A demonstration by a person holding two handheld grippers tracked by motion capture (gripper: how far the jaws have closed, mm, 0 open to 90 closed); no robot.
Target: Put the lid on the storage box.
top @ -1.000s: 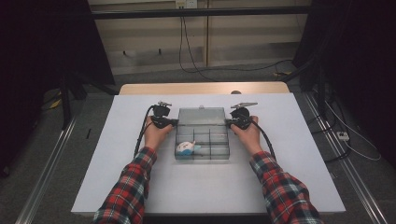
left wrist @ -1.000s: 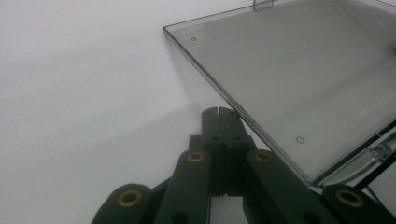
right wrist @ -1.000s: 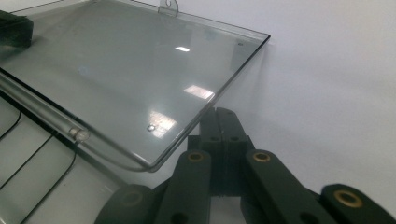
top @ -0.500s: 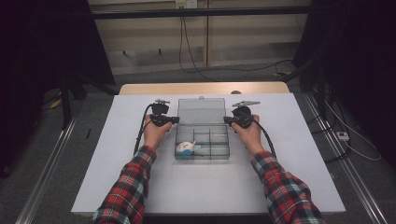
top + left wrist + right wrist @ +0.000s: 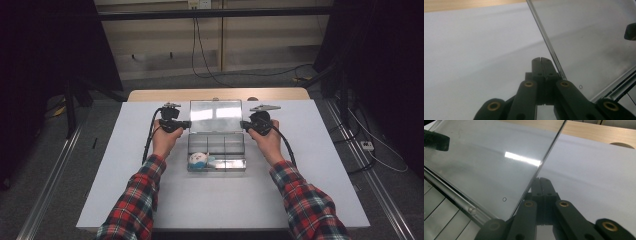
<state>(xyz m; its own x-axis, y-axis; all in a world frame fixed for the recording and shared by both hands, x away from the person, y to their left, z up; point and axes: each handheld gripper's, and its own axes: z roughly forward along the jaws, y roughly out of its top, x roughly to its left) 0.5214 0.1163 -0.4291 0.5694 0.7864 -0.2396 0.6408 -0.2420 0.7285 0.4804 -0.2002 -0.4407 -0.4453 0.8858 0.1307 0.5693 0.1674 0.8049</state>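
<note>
A clear plastic compartment box sits mid-table with its lid swung up and leaning back. A small white and blue toy lies in its front left compartment. My left gripper is shut, its tip against the lid's left edge. My right gripper is shut against the lid's right edge. In the left gripper view the closed jaws lie just beside the lid edge. The right gripper view has the shut jaws beside the lid, with nothing between them.
The box stands on a white table with a wooden strip along the far edge. Cables trail from both grippers over the white top. Dark stands and floor cables surround the table.
The lid has swung up and back from a lower tilt. Both grippers have stayed at its side edges and moved slightly away from the person with it.
</note>
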